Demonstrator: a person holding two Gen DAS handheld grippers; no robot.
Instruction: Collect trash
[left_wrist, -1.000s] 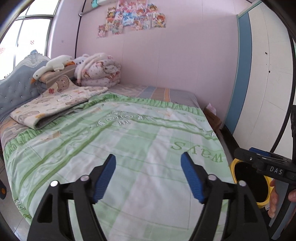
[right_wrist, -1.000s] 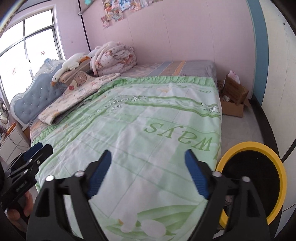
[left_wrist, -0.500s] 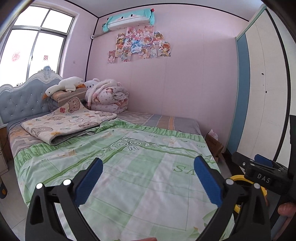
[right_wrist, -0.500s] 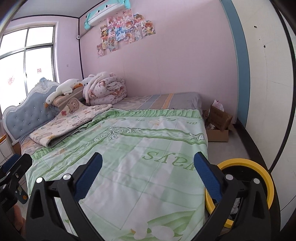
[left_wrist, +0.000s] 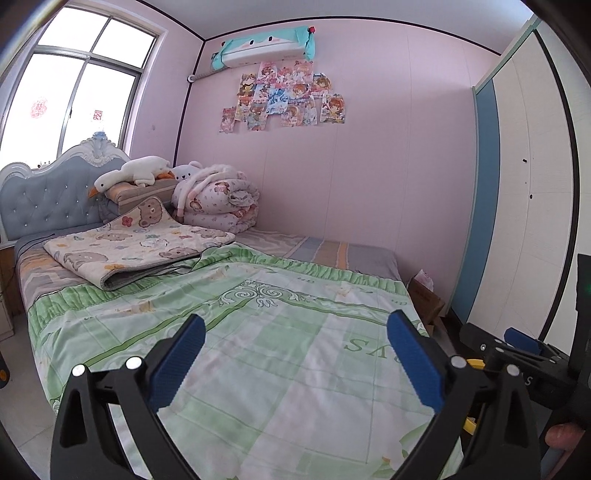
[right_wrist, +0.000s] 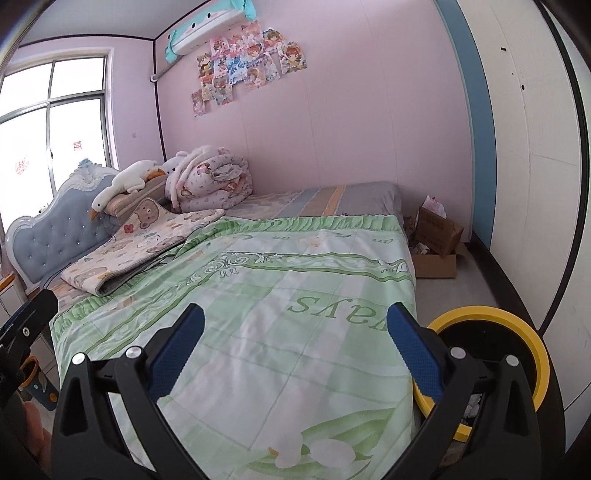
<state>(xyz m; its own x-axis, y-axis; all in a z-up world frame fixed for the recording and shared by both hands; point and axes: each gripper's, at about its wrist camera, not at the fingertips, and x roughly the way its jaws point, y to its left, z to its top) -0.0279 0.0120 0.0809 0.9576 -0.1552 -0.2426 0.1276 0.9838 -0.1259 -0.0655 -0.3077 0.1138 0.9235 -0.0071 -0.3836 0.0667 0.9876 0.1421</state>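
My left gripper (left_wrist: 295, 360) stands open over the foot of a bed, with nothing between its blue pads (left_wrist: 177, 362). My right gripper (right_wrist: 295, 354) is open and empty too, held beside it; its black frame (left_wrist: 517, 354) shows at the right edge of the left wrist view. A black bin with a yellow rim (right_wrist: 480, 314) stands on the floor right of the bed, with pale crumpled scraps (right_wrist: 472, 402) inside. More scraps (right_wrist: 421, 248) lie by an open cardboard box (right_wrist: 439, 229) near the far wall.
The bed's green quilt (left_wrist: 295, 295) fills the foreground. A folded bear-print blanket (left_wrist: 140, 251), a rolled quilt (left_wrist: 218, 199) and a plush goose (left_wrist: 136, 173) lie near the blue headboard (left_wrist: 44, 203). A white wardrobe (right_wrist: 535, 147) lines the right side.
Both grippers opened wider and tipped up and back from the quilt, so more of the wall and ceiling shows. Over the last half second nothing has moved.
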